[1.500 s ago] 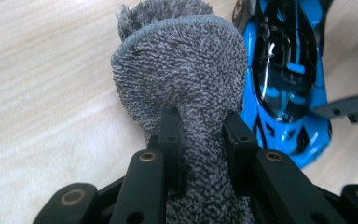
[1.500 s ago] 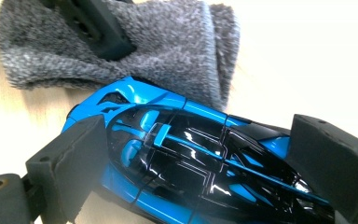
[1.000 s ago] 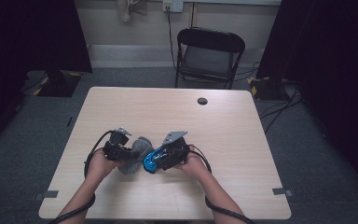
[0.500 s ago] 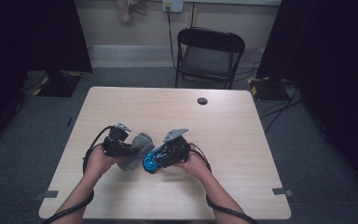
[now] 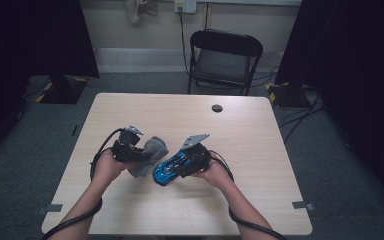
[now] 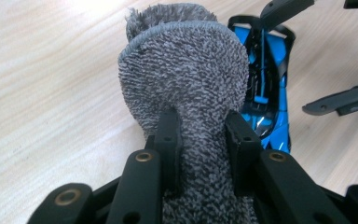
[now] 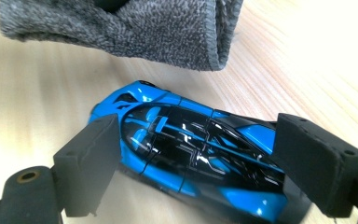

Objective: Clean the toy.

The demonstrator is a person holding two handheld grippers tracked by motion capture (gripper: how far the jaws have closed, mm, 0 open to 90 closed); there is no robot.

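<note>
While the grey cloth (image 6: 186,79) is held pinched in the left gripper (image 6: 200,140), at frame centre the right gripper's (image 7: 200,154) jaws have just been closing around the blue toy car (image 7: 191,149), readied for wiping.

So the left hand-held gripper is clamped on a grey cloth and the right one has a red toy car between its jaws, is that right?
Nearly. The left hand-held gripper is indeed clamped on the grey cloth, but the toy car between the jaws of the right hand-held gripper is blue with black, not red. The right gripper view shows this most plainly.
</note>
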